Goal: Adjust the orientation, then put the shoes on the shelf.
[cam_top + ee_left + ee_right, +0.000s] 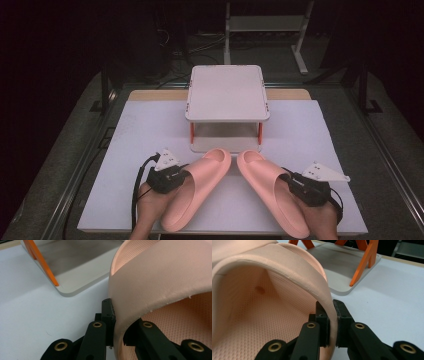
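Observation:
Two pink foam slippers lie side by side on the white table top, toes pointing towards the shelf. My left gripper (181, 176) is at the outer side of the left slipper (200, 190). In the left gripper view its jaws (117, 322) are shut on the edge of that slipper's strap (162, 277). My right gripper (292, 181) is at the outer side of the right slipper (270, 192). In the right gripper view its pads (332, 322) pinch the thin edge of that slipper's strap (262, 302). A hand holds each gripper from the near edge.
A small two-tier white shelf (227, 92) with orange legs (192, 131) stands just beyond the slippers' toes; its lower board (80, 277) (342, 267) lies close ahead of both. The white table (140, 145) spreads to either side. Dark floor and a metal frame surround it.

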Tool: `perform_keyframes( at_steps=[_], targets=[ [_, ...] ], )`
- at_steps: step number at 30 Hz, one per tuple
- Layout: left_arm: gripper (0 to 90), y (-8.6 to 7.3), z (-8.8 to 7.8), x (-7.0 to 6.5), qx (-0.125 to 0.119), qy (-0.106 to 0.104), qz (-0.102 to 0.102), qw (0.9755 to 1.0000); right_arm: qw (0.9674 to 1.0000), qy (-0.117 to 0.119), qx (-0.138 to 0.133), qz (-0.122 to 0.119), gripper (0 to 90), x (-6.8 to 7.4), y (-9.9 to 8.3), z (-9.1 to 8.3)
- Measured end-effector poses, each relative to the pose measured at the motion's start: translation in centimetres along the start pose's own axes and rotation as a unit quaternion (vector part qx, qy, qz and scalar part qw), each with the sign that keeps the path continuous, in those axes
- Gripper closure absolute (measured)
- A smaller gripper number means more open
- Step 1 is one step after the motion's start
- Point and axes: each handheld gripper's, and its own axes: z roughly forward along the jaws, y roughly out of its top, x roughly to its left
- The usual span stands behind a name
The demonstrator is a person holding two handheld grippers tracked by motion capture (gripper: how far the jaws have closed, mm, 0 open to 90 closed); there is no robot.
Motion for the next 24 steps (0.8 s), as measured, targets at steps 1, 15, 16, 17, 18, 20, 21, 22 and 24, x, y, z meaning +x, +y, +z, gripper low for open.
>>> perform_keyframes(
  at_steps=[1,15,16,17,18,20,21,22,24],
  targets=[
    [82.0,0.1,-0.4,0.2,-0.007,0.003,-0.002,1.0000,1.0000,0.000,-0.004,0.000,82.9,-0.1,0.1,-0.2],
    [81.8,0.0,-1.6,0.7,-0.016,0.011,-0.005,0.9998,0.9998,0.004,-0.018,0.003,82.8,0.0,0.8,-0.9],
    [81.8,0.0,-1.7,0.7,-0.017,0.012,-0.005,0.9998,0.9998,0.005,-0.019,0.002,82.8,0.0,0.9,-0.9],
    [81.8,0.0,-1.8,0.8,-0.018,0.010,-0.007,0.9998,0.9998,0.006,-0.020,0.004,82.8,0.0,1.0,-1.0],
    [81.8,0.0,-1.9,0.8,-0.019,0.009,-0.009,0.9997,0.9997,0.010,-0.023,0.007,82.8,0.1,1.1,-1.0],
    [81.8,0.2,-2.2,0.9,-0.023,0.006,-0.009,0.9997,0.9996,0.011,-0.026,0.005,82.7,0.2,1.3,-1.1],
    [81.8,0.3,-2.3,1.0,-0.026,0.004,-0.010,0.9996,0.9995,0.013,-0.028,0.005,82.8,0.2,1.4,-1.2],
    [81.8,0.3,-2.3,1.0,-0.026,0.004,-0.010,0.9996,0.9995,0.013,-0.028,0.005,82.8,0.2,1.4,-1.2],
    [81.8,0.5,-2.6,1.0,-0.034,-0.007,-0.017,0.9992,0.9994,0.015,-0.030,0.007,82.8,0.3,1.6,-1.3]
  ],
)
